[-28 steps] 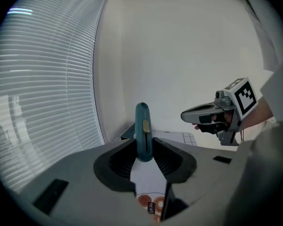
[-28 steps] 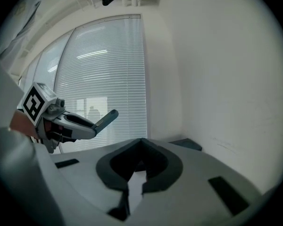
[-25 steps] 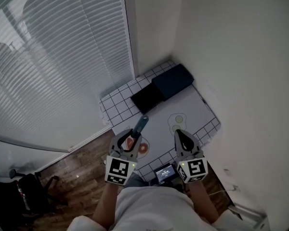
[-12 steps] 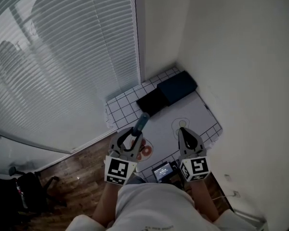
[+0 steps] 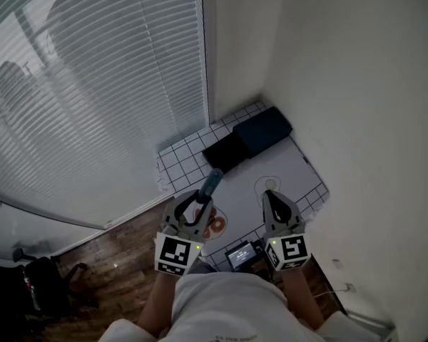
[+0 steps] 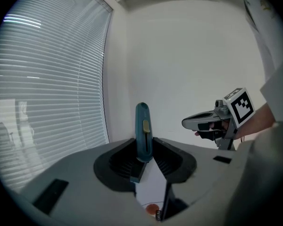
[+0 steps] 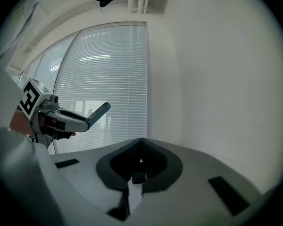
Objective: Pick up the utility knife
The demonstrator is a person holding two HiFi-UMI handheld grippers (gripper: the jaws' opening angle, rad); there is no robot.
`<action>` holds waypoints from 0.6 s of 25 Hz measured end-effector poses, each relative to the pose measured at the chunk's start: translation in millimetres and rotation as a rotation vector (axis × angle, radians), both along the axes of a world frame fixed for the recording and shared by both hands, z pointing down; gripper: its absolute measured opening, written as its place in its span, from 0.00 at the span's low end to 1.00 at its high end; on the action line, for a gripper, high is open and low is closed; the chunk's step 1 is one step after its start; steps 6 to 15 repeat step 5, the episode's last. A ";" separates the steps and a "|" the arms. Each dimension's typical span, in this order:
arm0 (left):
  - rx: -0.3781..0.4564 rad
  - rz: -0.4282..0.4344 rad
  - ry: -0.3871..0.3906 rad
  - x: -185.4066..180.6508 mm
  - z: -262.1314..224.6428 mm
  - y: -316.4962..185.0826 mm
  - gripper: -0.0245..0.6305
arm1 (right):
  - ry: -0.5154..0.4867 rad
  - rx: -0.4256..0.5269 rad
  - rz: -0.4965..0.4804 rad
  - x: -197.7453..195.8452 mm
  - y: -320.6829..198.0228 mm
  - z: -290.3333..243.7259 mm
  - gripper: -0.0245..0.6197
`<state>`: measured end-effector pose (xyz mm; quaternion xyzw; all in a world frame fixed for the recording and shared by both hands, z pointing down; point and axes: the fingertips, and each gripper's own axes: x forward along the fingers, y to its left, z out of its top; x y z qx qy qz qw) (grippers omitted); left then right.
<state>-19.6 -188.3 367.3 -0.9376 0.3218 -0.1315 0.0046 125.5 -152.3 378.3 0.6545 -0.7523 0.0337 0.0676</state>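
**Gripping the utility knife above the worktop**

Closest to the person, the left gripper (image 5: 200, 206) is clamped on the teal utility knife (image 6: 143, 128). The knife sticks up and forward from between the pads, clear of the white gridded worktop (image 5: 299, 171). Beside it, the right gripper (image 7: 141, 143) holds nothing and its jaws are together. Farther back, a black box (image 5: 225, 151) and a navy box (image 5: 263, 130) touch in the corner by the blinds (image 5: 93, 84).

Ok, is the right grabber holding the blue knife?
No, the right gripper is shut with nothing in it; the utility knife is clamped in the left gripper.
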 end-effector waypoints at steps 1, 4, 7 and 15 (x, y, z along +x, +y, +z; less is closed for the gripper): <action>0.000 0.001 -0.001 0.2 0.5 -0.2 0.23 | 0.001 -0.002 0.002 0.6 0.0 0.9 0.05; -0.002 0.003 0.002 0.6 1.4 -1.5 0.23 | 0.005 -0.006 0.005 2.6 -0.8 2.9 0.05; -0.004 0.003 0.004 0.8 1.5 -2.0 0.23 | 0.007 -0.007 0.006 3.2 -1.2 3.4 0.05; -0.004 0.003 0.004 0.8 1.5 -2.0 0.23 | 0.007 -0.007 0.006 3.2 -1.2 3.4 0.05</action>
